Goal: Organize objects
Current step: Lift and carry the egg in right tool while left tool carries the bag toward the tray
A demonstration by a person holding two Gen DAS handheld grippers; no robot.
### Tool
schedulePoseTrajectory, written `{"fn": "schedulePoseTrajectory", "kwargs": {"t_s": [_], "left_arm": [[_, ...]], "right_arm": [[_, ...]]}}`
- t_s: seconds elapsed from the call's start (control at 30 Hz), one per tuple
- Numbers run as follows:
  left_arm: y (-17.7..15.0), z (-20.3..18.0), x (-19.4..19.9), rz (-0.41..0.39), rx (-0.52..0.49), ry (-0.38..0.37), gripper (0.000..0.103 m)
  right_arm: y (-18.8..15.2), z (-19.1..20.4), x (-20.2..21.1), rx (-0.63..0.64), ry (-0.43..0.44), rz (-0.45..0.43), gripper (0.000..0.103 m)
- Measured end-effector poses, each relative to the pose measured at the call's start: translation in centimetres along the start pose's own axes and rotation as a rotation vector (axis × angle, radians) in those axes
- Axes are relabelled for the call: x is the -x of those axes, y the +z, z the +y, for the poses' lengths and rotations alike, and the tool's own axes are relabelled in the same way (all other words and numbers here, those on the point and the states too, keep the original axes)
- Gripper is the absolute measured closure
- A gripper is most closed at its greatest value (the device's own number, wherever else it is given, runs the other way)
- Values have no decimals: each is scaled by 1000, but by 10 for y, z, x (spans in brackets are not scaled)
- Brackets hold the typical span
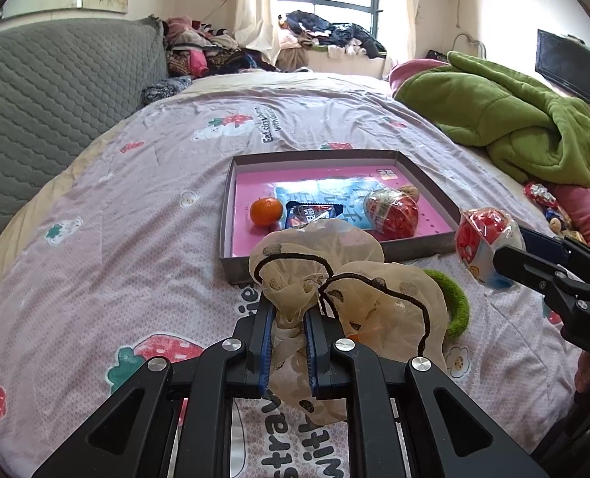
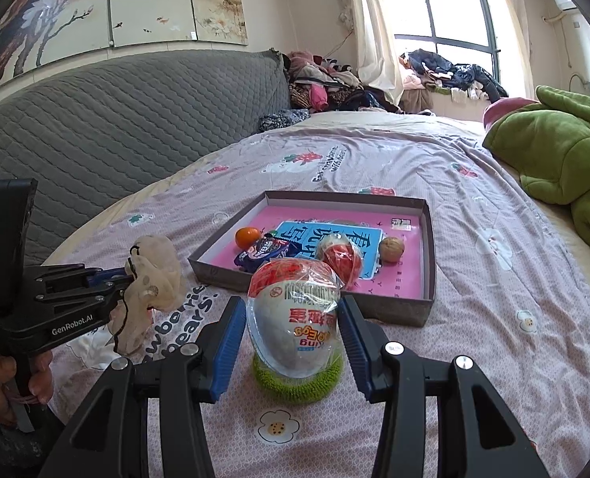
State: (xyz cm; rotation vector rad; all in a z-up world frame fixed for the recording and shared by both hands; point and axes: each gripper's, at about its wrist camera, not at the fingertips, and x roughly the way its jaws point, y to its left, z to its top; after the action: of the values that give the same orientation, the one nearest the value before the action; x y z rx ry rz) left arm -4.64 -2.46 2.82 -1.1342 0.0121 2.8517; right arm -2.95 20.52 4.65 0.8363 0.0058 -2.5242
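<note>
My left gripper (image 1: 289,310) is shut on a beige mesh drawstring pouch (image 1: 335,279), held above the bedspread just before the shallow grey box (image 1: 338,156) with a pink floor. The pouch also shows in the right wrist view (image 2: 155,271). My right gripper (image 2: 293,318) grips a red-and-white wrapped toy egg (image 2: 295,314) between its blue pads, over a green fuzzy ring (image 2: 299,382). The egg also shows in the left wrist view (image 1: 484,243). In the box lie a tangerine (image 1: 266,211), a dark snack packet (image 1: 311,213), a second egg (image 1: 392,209) and a walnut (image 2: 391,249).
A green blanket (image 1: 514,119) lies bunched at the right of the bed. Wrapped candies (image 1: 540,195) lie by pink cloth at the far right. A grey quilted headboard (image 1: 56,91) stands at the left. Clothes (image 1: 327,36) are piled by the window.
</note>
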Motion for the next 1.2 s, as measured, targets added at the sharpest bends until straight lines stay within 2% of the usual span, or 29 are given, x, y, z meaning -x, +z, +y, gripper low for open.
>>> {"fn": "schedulePoseTrajectory", "kwargs": {"t_s": [0.43, 0.73, 1.2], "left_arm": [[22, -8, -6, -22, -23, -3, 89], [47, -14, -25, -24, -44, 10, 89], [66, -15, -47, -19, -50, 32, 89]], "right_arm": [[19, -8, -6, -8, -19, -9, 55], [36, -26, -18, -18, -70, -10, 55], [52, -47, -37, -44, -77, -3, 55]]}}
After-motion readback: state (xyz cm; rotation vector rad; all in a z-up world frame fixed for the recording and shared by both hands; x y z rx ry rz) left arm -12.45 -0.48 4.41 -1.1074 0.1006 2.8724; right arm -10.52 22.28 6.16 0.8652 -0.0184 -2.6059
